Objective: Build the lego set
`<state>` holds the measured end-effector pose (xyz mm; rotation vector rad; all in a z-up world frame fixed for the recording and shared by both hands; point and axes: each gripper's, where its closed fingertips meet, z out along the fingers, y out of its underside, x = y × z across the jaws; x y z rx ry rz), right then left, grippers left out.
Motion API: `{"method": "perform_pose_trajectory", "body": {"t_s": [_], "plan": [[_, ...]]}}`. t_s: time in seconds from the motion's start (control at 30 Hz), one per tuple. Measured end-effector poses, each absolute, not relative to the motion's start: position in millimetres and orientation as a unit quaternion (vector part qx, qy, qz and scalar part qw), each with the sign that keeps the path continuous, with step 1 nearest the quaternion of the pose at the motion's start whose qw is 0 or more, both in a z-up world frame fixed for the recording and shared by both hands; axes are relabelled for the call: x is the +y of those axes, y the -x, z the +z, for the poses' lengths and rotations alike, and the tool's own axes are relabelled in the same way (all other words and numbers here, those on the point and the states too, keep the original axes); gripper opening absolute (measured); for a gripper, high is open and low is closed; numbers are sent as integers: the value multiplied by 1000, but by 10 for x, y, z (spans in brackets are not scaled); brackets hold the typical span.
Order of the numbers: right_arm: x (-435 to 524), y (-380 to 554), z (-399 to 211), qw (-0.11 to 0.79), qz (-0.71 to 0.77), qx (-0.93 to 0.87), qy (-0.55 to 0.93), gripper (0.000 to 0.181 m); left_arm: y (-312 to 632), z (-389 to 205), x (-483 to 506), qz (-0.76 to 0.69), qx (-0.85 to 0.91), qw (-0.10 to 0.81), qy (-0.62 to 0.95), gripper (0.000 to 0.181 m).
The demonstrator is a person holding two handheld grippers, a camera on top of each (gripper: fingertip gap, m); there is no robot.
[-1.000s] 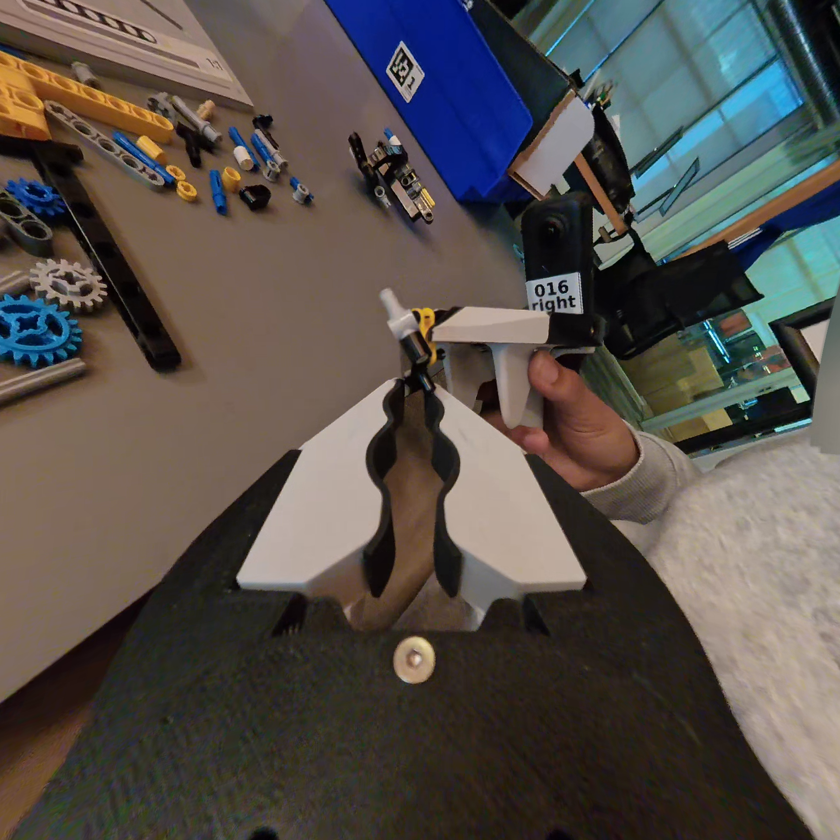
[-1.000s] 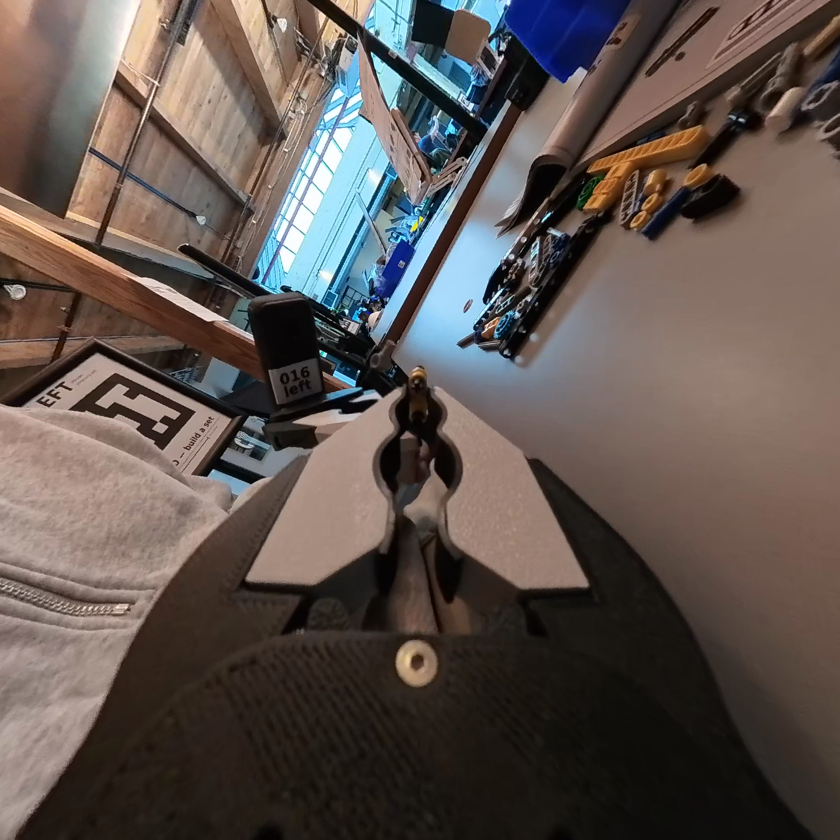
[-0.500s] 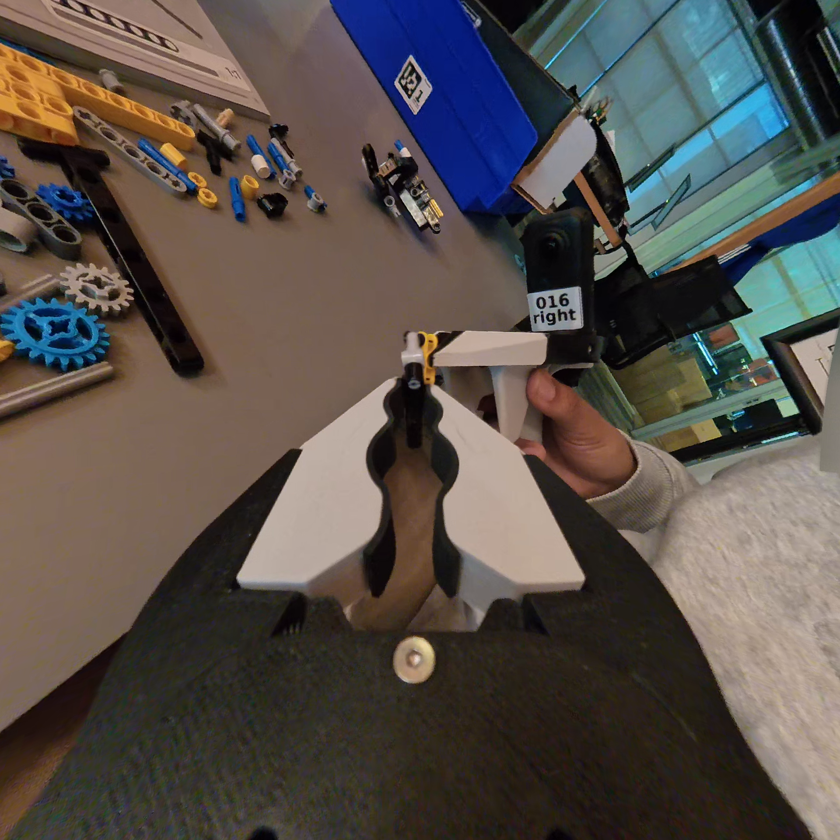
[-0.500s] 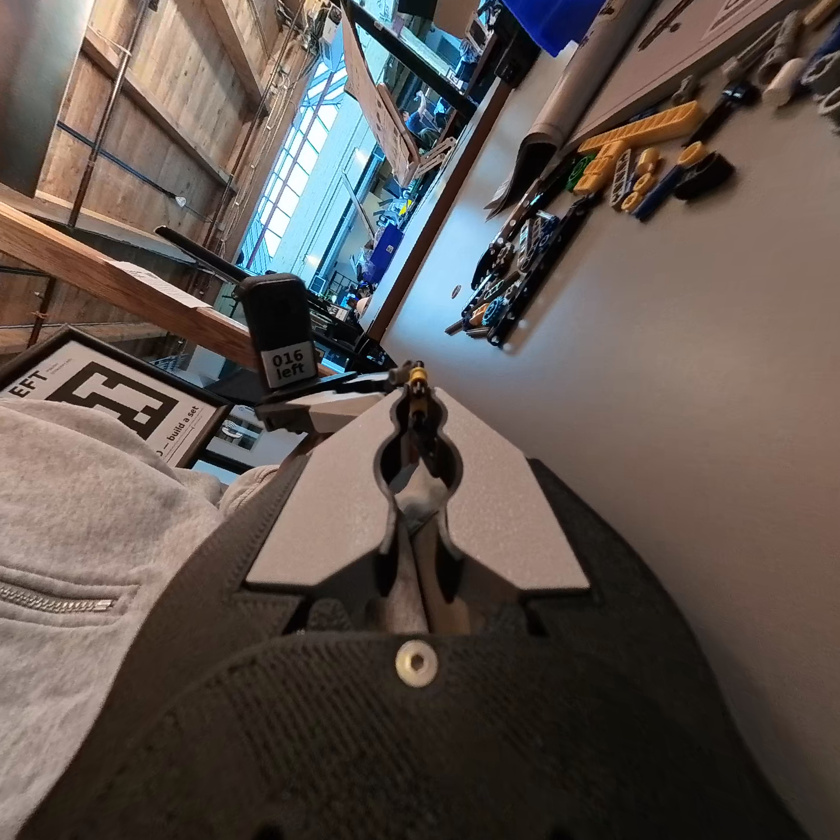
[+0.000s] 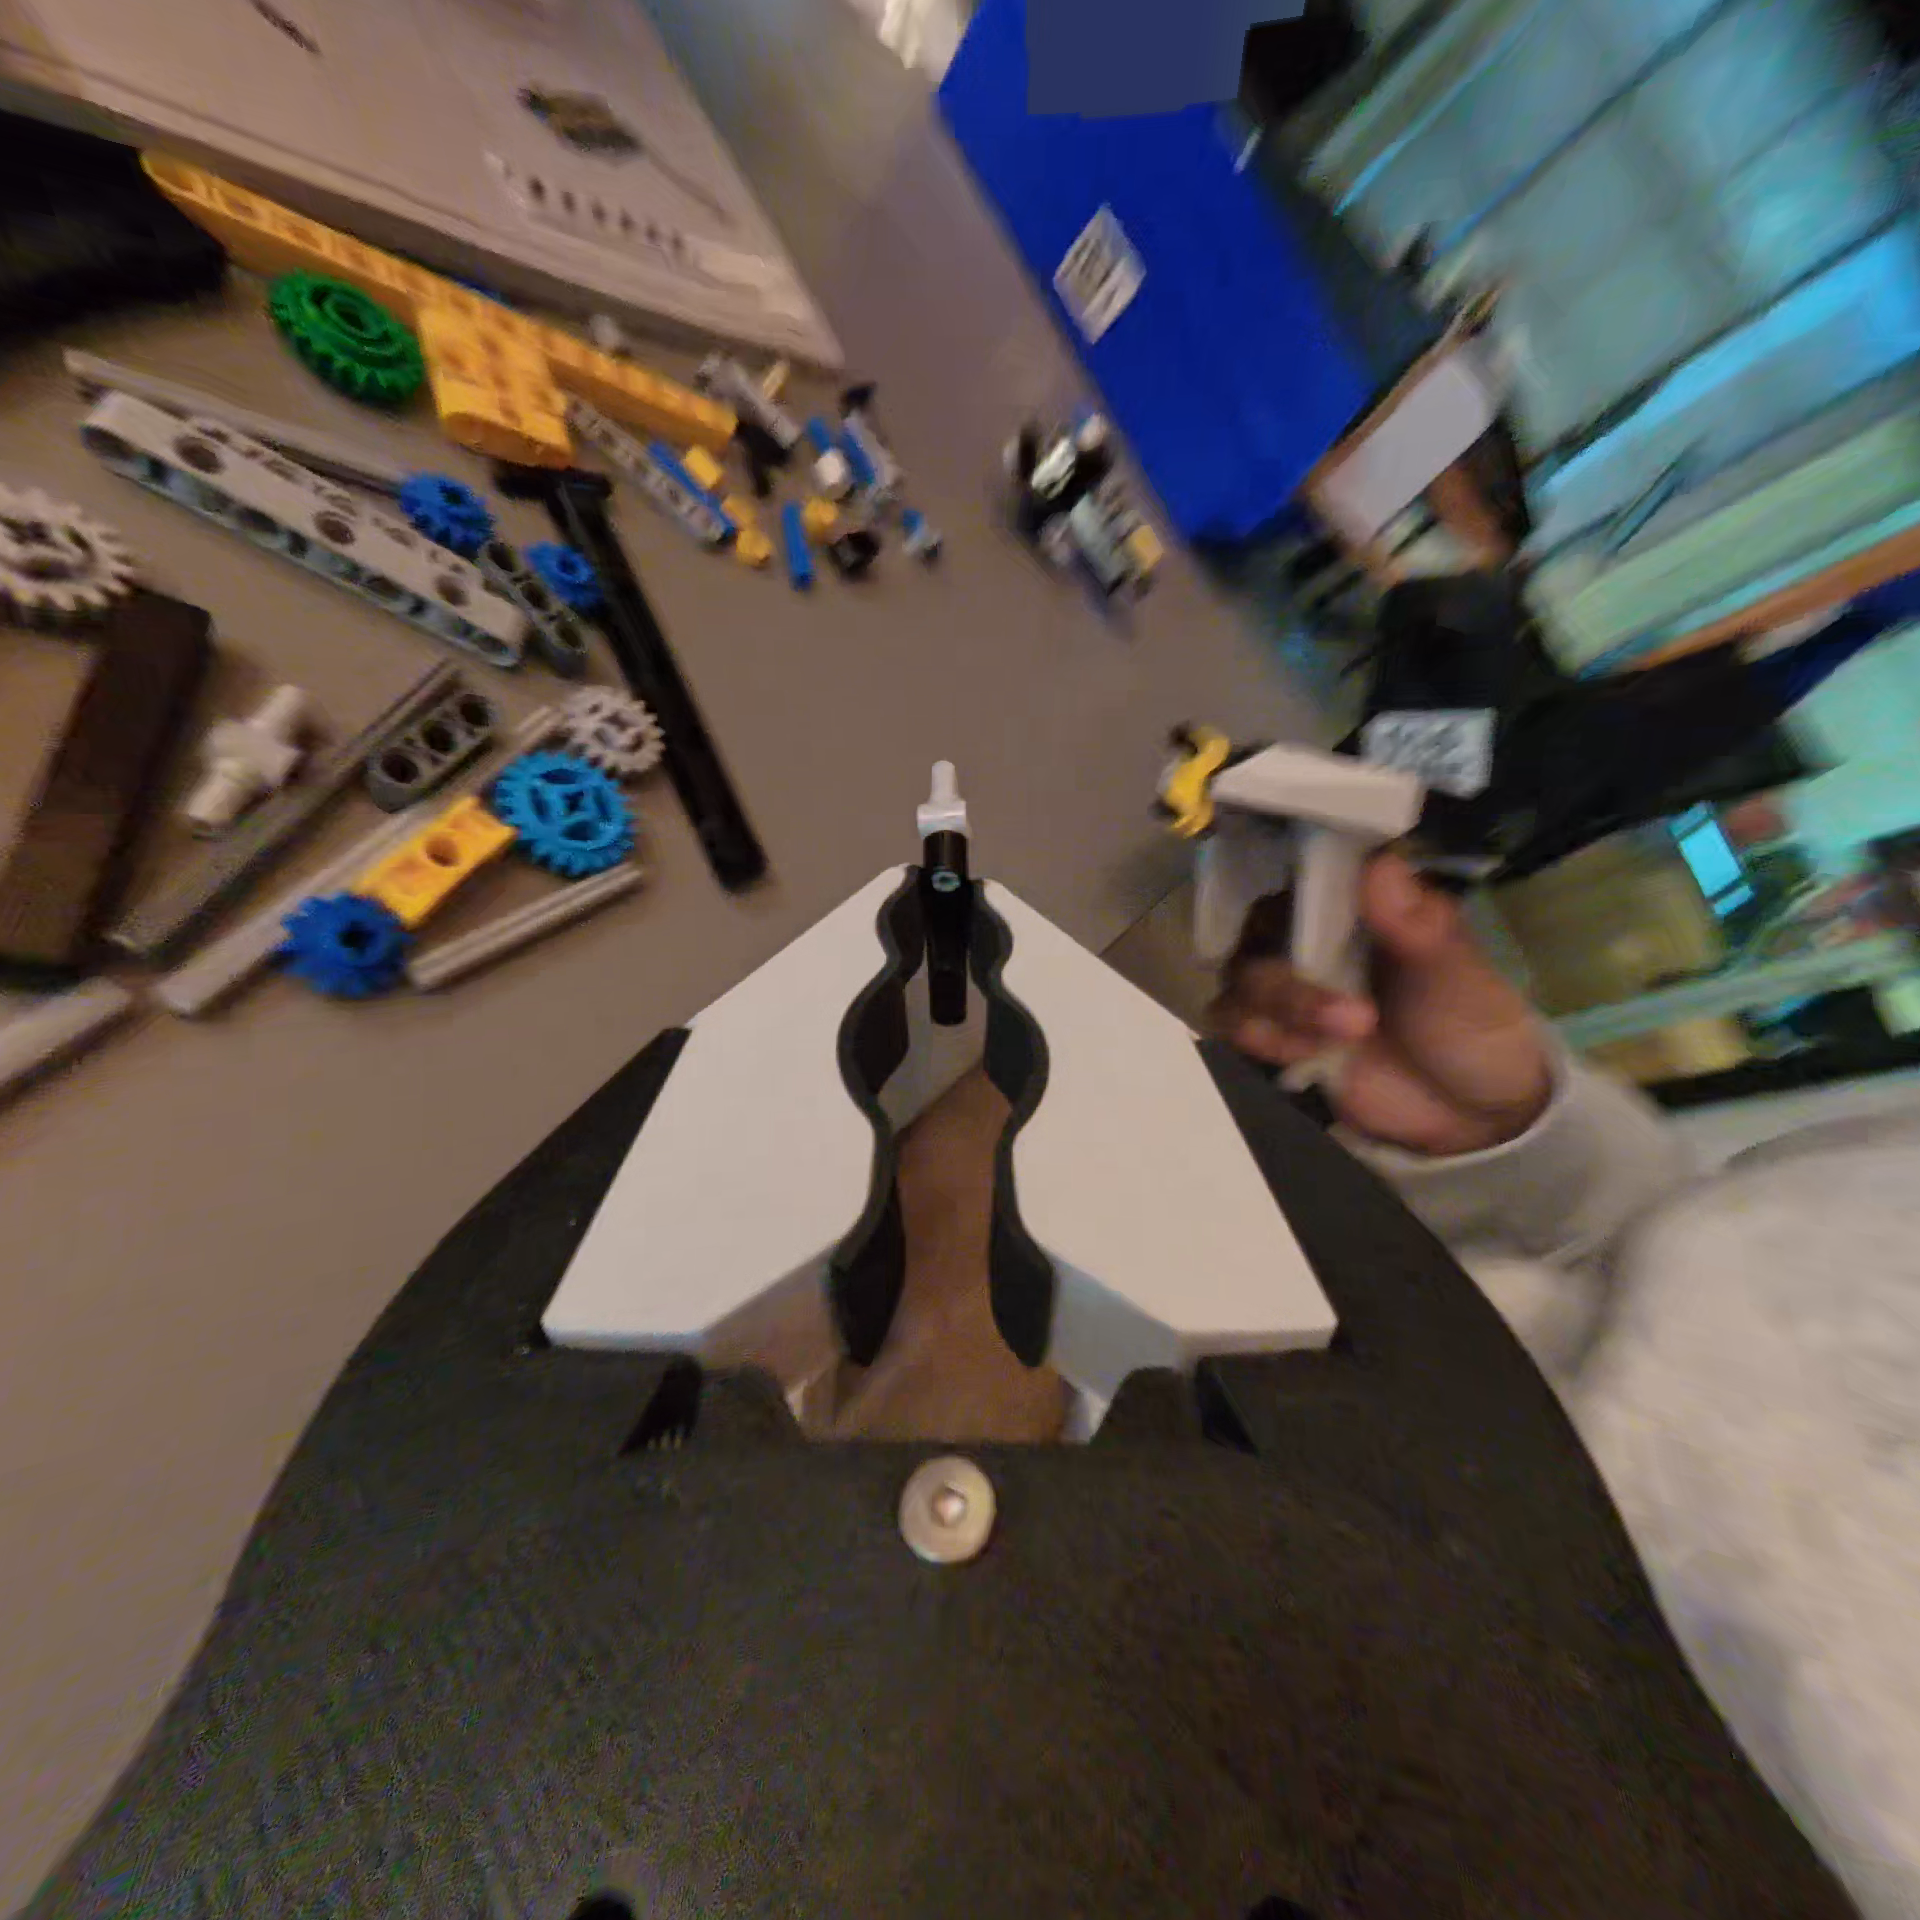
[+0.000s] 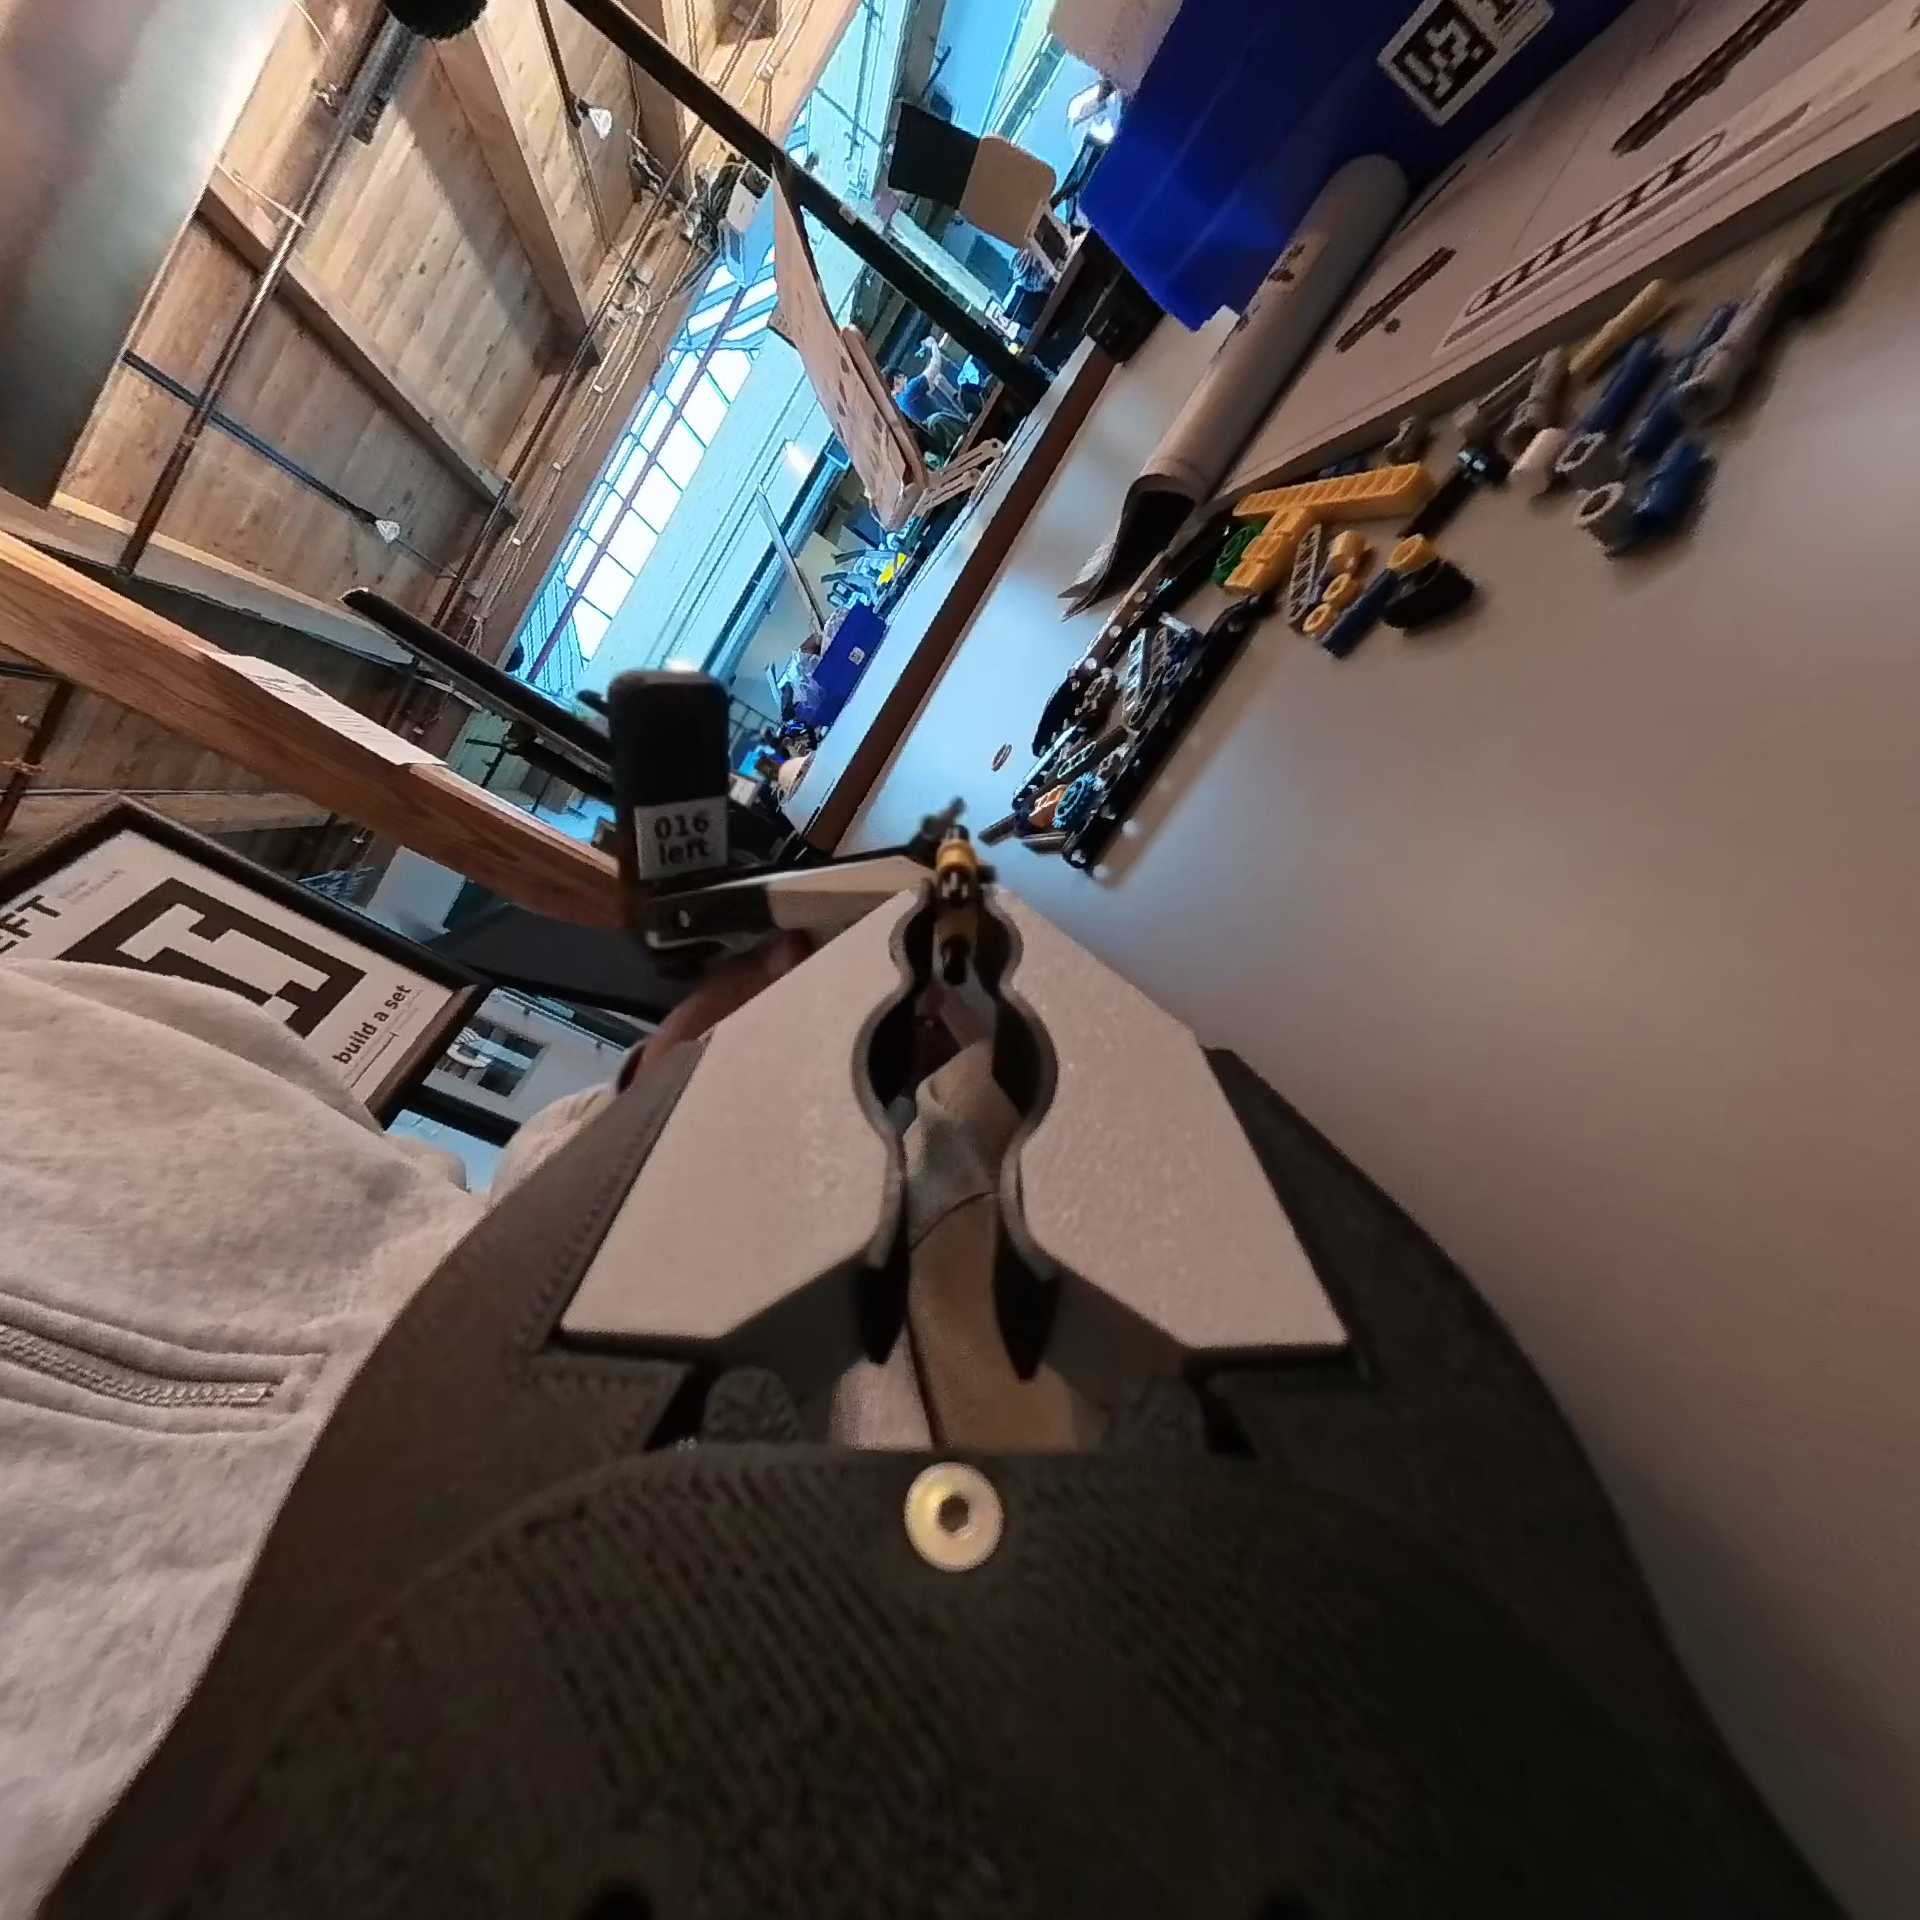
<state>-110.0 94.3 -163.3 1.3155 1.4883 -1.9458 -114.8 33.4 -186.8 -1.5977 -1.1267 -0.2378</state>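
My left gripper (image 5: 943,883) is clenched on a black pin (image 5: 944,935) with a white tip, held above the grey table (image 5: 312,1195). My right gripper (image 6: 954,914) grips a small yellow piece (image 6: 952,883). Only the left wrist view shows the blue gears (image 5: 562,812), the green gear (image 5: 343,335) and the yellow beams (image 5: 488,374) spread below, though blurred; the right wrist view shows a dark assembly (image 6: 1132,717) farther along the table.
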Motion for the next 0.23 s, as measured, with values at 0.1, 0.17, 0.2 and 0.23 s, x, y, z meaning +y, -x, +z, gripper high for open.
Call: {"method": "perform_pose_trajectory", "body": {"t_s": [0.1,0.17,0.2,0.23], "plan": [[947,1096,-1627,182,-689,525,-465,5,1158,-2013,311,-83,-447,475,753,10],[931,1080,-1624,185,-689,527,-462,5,1141,-2045,361,-108,-433,449,775,13],[924,1070,-1621,186,-688,528,-461,5,1162,-2069,376,-113,-431,438,781,14],[920,1063,-1616,187,-689,528,-460,5,1193,-2087,391,-112,-428,432,786,15]]}}
